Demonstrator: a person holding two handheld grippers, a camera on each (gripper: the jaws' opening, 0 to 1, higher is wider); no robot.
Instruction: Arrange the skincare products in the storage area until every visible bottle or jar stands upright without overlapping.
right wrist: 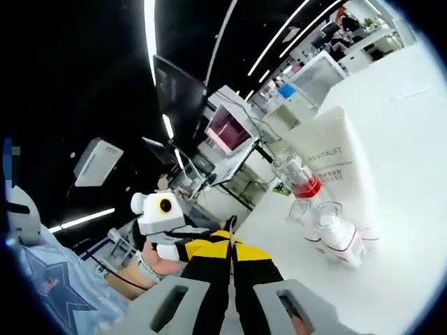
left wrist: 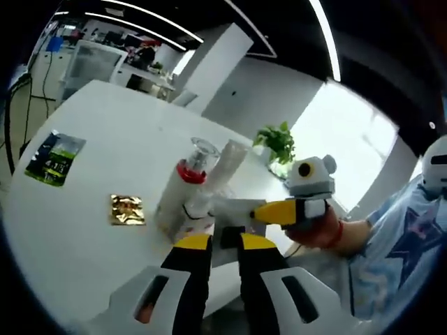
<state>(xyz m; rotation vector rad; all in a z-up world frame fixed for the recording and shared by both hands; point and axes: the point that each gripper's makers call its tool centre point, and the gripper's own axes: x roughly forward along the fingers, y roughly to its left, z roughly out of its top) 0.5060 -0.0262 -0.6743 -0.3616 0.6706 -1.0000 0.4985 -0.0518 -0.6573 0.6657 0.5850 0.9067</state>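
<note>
- Left gripper first: in the left gripper view its yellow-tipped jaws sit with a narrow gap between them, nothing held, pointing at the cluster of skincare stuff on the white table.
- Just past those tips is a small white bottle, with a clear-capped bottle with a red band standing behind it and a white tube leaning up beside that.
- Right gripper comes in from the right of that same view, yellow tip reaching toward the small bottle; can't tell if it touches.
- Over in the right gripper view, the right gripper has its jaws pressed together with nothing between them.
- Same products show there off to the right: big white tube, the red-banded bottle next to it, and the small white bottle in front. All close together, some look like they touch.
- Further out on the table: a gold foil sachet lying flat near the bottles, and a green and dark packet well apart toward the far edge.
- Small potted plant sits beyond the tube.
- Person's blue patterned sleeve is at the right.
</note>
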